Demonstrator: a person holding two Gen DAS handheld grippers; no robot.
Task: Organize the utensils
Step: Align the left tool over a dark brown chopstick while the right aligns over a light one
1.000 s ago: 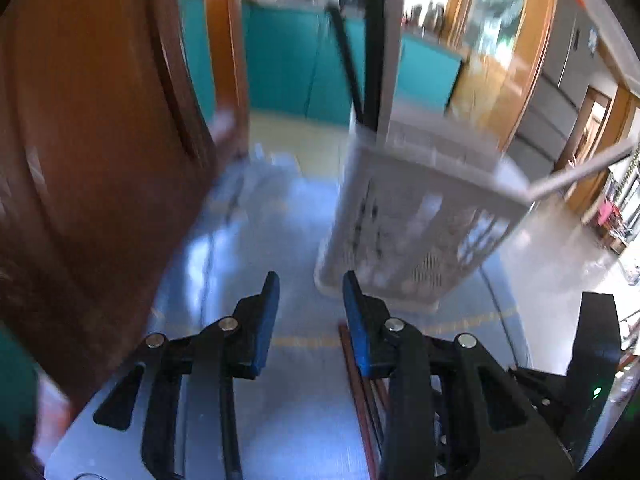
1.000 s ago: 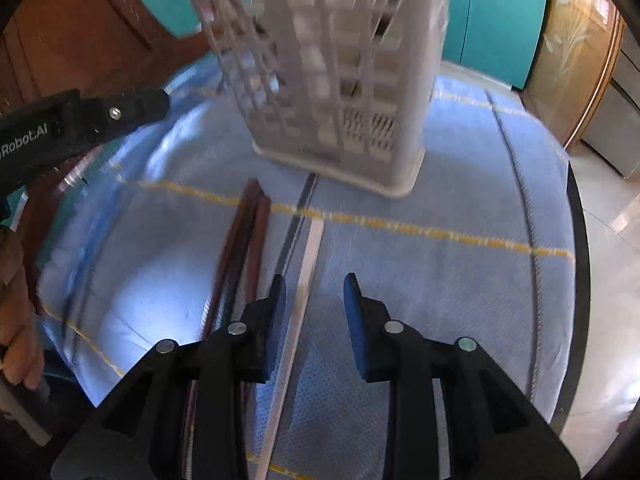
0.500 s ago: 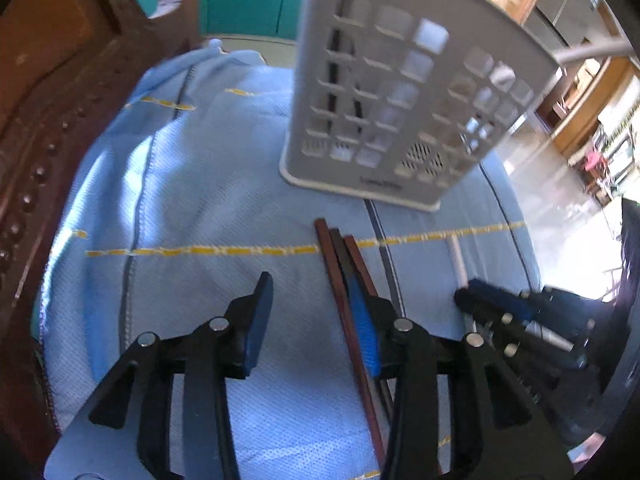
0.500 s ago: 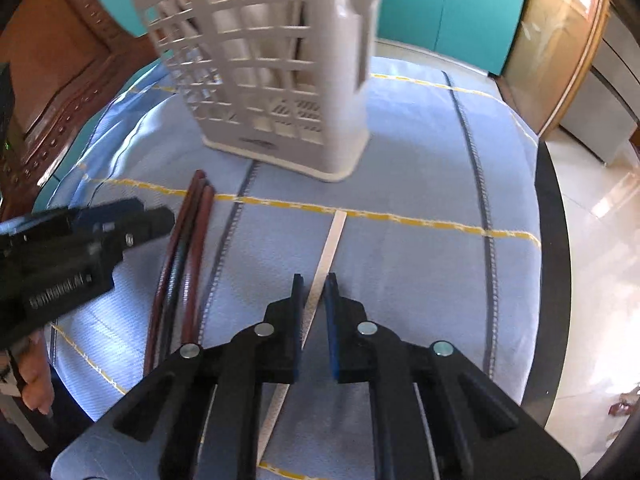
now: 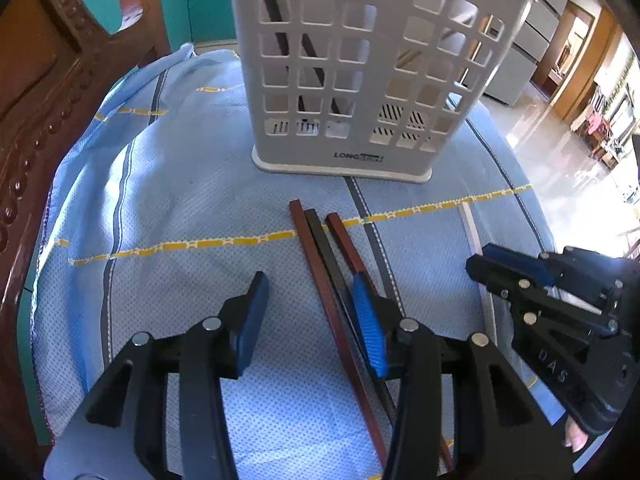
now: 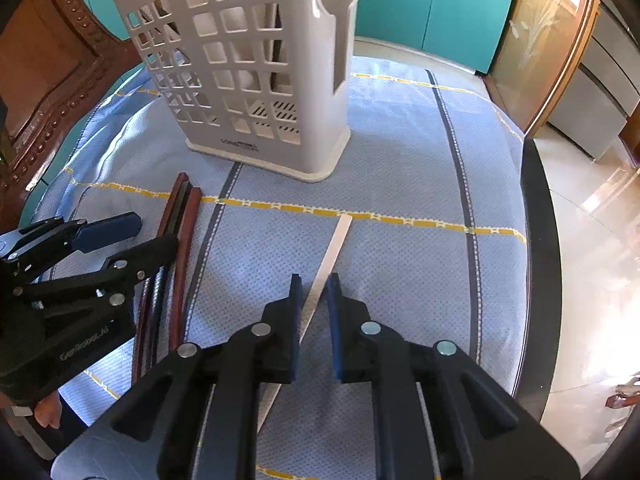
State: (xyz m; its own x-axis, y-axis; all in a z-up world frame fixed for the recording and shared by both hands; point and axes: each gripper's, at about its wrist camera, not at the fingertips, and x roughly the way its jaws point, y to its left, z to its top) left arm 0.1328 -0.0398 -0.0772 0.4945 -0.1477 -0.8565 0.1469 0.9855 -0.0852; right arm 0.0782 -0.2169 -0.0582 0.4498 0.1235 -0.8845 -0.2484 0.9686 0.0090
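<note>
A white slotted utensil caddy (image 5: pixel 360 76) stands upright on a light blue tablecloth (image 5: pixel 168 208) crossed by dark stripes and yellow dotted lines; through its grid openings a few dark sticks lean inside one compartment, and a pale handle slants out of the top on the other side. In front of the caddy, three chopsticks (image 5: pixel 324 256) lie side by side on the cloth, two reddish brown with a dark one between them, their ends near the caddy's base but apart from it. The left gripper (image 5: pixel 310 316) hovers low over the cloth with its blue-padded jaws spread wide; its right finger sits over the chopsticks, while its left finger stands clear of them over bare cloth. Whether the pad touches the sticks cannot be told. To the right of the chopsticks, well apart from them, a single white chopstick (image 6: pixel 328 256) lies straight on the cloth, its far end touching a yellow line. The right gripper (image 6: pixel 314 304) straddles this white stick, its jaws drawn close on either side with narrow gaps visible, so it is nearly closed but not clamped. From the left wrist view the right gripper (image 5: pixel 486 268) appears at the right edge. A carved brown wooden chair (image 5: pixel 44 92) stands beside the table on the left, and teal cabinets (image 6: pixel 432 4) stand behind.
</note>
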